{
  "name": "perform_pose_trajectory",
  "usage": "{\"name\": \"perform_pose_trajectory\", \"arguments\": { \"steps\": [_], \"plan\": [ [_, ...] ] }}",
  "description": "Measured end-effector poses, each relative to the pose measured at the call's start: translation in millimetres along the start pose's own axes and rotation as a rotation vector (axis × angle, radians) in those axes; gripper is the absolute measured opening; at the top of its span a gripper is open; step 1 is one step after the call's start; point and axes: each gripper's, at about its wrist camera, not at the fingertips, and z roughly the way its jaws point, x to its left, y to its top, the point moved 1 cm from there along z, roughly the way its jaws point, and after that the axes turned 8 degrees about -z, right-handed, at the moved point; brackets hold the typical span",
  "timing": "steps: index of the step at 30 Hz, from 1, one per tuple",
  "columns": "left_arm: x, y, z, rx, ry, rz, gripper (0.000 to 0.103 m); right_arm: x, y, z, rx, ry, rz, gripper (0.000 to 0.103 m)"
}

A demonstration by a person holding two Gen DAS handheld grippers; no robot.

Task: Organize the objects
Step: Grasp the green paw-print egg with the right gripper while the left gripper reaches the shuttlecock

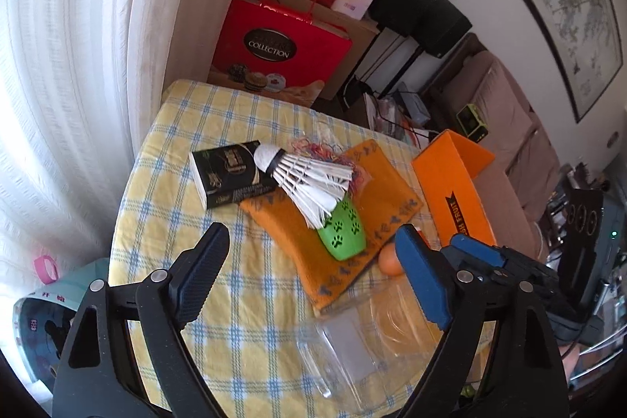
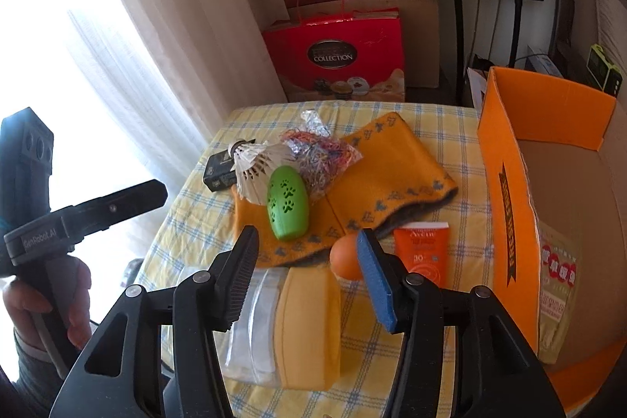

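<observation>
On the yellow checked table [image 1: 164,183] [image 2: 196,198] lie an orange cloth [image 1: 388,183] [image 2: 395,179], a green oval case with paw holes [image 1: 345,226] [image 2: 288,202], a white shuttlecock [image 1: 309,179] [image 2: 256,163], a black box [image 1: 225,171] [image 2: 219,173], a bag of coloured bands [image 1: 317,147] [image 2: 321,151], an orange ball [image 1: 390,259] [image 2: 345,257] and an orange sunscreen carton [image 2: 425,253]. A clear plastic tray [image 1: 352,343] [image 2: 254,332] lies nearest. My left gripper [image 1: 309,277] is open and empty above the table. My right gripper [image 2: 309,281] is open and empty, just before the ball.
An open orange cardboard box [image 1: 450,183] [image 2: 548,206] stands on the table's right side. Red gift bags [image 1: 282,49] [image 2: 337,57] and a carton stand behind the table. A white curtain [image 1: 78,85] hangs at left. A sofa [image 1: 509,112] is at the right.
</observation>
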Motion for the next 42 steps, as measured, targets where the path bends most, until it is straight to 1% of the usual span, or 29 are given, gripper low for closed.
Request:
{"name": "perform_pose_trajectory", "arguments": {
  "steps": [2, 4, 7, 10, 14, 20, 25, 29, 31, 33, 34, 35, 38, 42],
  "plan": [
    [-1, 12, 10, 0.005, 0.022, 0.011, 0.085, -1, 9, 10, 0.025, 0.011, -0.011, 0.062],
    [0, 21, 19, 0.013, 0.031, 0.013, 0.087, -1, 18, 21, 0.043, 0.020, -0.022, 0.062],
    [2, 31, 33, 0.018, 0.035, 0.013, 0.087, 0, 27, 38, 0.084, 0.020, -0.056, 0.062],
    [7, 41, 52, 0.033, 0.075, 0.022, 0.087, 2, 32, 57, 0.147, 0.051, -0.078, 0.063],
    [18, 49, 65, 0.049, 0.097, 0.010, 0.087, 7, 35, 77, 0.201, 0.044, -0.129, 0.064],
    [31, 52, 65, 0.045, 0.103, 0.002, 0.088, 14, 39, 96, 0.257, 0.046, -0.196, 0.064],
    [35, 51, 62, 0.042, 0.106, 0.009, 0.095, 21, 39, 107, 0.305, 0.036, -0.247, 0.064],
    [36, 52, 62, 0.045, 0.112, 0.013, 0.095, 30, 36, 116, 0.337, 0.023, -0.276, 0.064],
    [35, 52, 63, 0.040, 0.127, 0.031, 0.095, 33, 34, 121, 0.350, 0.008, -0.291, 0.064],
    [33, 51, 65, 0.037, 0.145, 0.056, 0.095, 36, 31, 125, 0.360, -0.013, -0.317, 0.060],
    [32, 51, 65, 0.037, 0.152, 0.067, 0.095, 37, 30, 126, 0.365, -0.027, -0.332, 0.049],
    [30, 50, 65, 0.036, 0.157, 0.080, 0.095, 37, 28, 127, 0.369, -0.041, -0.343, 0.044],
    [27, 51, 64, 0.035, 0.155, 0.093, 0.095, 34, 26, 124, 0.360, -0.045, -0.333, 0.044],
    [26, 53, 67, 0.054, 0.151, 0.062, 0.095, 24, 27, 113, 0.327, -0.043, -0.282, 0.044]
  ]
}}
